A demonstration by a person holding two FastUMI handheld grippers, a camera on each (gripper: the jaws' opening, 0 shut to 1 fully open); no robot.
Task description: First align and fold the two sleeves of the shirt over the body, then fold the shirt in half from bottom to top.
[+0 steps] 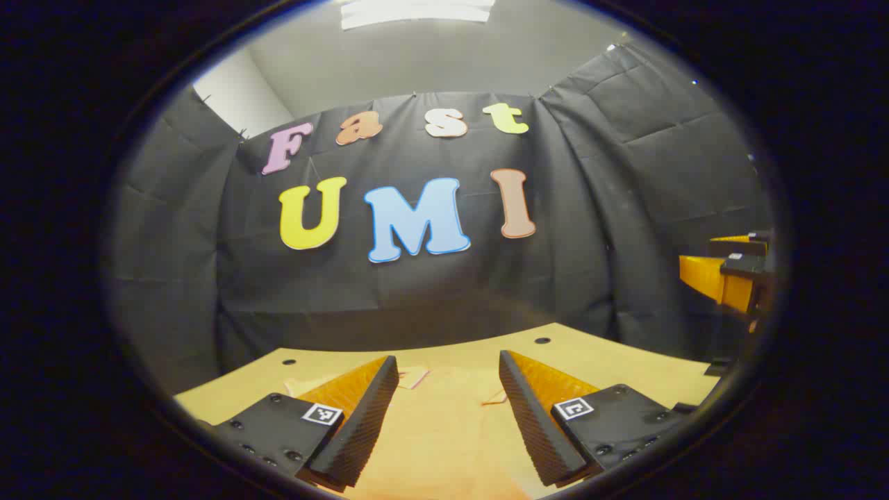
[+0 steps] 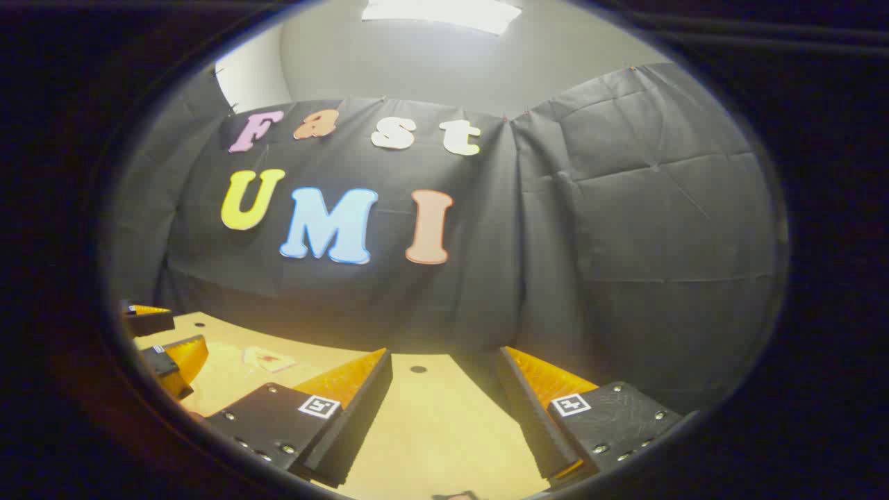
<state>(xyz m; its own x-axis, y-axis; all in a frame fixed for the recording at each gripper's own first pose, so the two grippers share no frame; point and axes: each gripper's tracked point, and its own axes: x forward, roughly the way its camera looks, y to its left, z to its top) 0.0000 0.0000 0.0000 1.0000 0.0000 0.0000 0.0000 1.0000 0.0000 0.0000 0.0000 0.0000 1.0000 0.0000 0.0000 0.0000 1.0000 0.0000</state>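
I see the shirt (image 1: 444, 423) lying flat on the desk (image 1: 618, 361), directly below and ahead of my left claw (image 1: 449, 375). It is a pale peach-orange cloth, close in tone to the desk top, so its outline is hard to trace. Its collar end points away from me: two small collar flaps show near the fingertips, one to the left and one to the right of the gap. The cloth runs toward me under the fingers; I cannot tell how the sleeves lie.

My left claw stands with its fingers well apart, nothing between them, held above the shirt. My right claw (image 2: 444, 361) is likewise spread wide and grips nothing; bare desk (image 2: 444, 430) shows between its fingers. In the right gripper view the shirt (image 2: 267, 359) appears as a small pale patch with a collar, off to the left, near the left claw (image 2: 163, 340) at the picture's edge. In the left gripper view the right claw (image 1: 729, 267) sits at the far right edge, raised off the desk.

The desk is light yellow wood with small dark holes near its far edge. Black cloth walls close the booth on three sides. A grey ceiling with a bright light panel (image 2: 441, 14) lies above.
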